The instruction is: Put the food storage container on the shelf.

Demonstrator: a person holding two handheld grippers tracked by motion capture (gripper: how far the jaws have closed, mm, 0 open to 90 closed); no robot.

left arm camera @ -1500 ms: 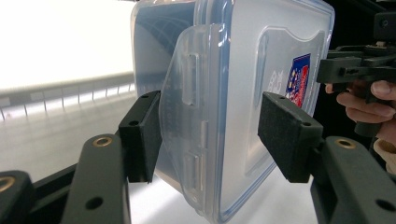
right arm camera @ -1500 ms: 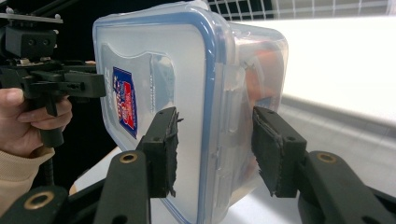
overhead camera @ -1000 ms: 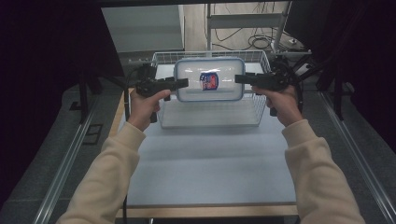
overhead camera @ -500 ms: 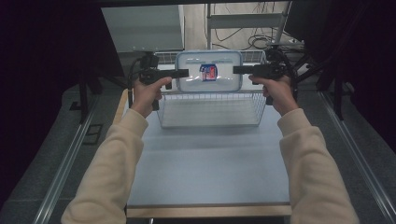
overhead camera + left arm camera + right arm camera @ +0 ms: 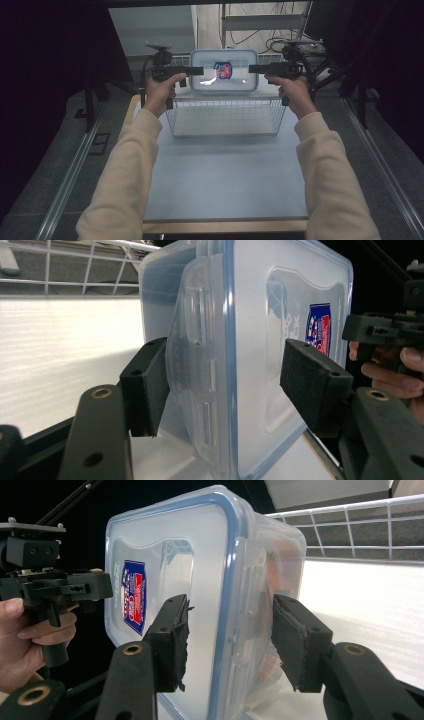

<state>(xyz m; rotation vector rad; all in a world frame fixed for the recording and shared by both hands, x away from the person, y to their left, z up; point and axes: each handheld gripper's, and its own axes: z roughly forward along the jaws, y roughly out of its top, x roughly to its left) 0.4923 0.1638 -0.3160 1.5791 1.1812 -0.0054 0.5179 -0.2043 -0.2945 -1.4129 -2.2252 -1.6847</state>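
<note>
— Item one?
— Clear lidded container (image 5: 224,71), blue-rimmed, held in the air above my wire basket (image 5: 225,116) on the tabletop (image 5: 225,175).
— Tools?
— My left tool (image 5: 196,71) clamps one end, right tool (image 5: 254,69) the other.

High view: dim, soft, a bit blurry; dark at left and right edges. Table (image 5: 225,170) pale, evenly lit. Both gripper views: white glare behind box (image 5: 280,340); jaws at bottom big, slightly blurry.
</note>
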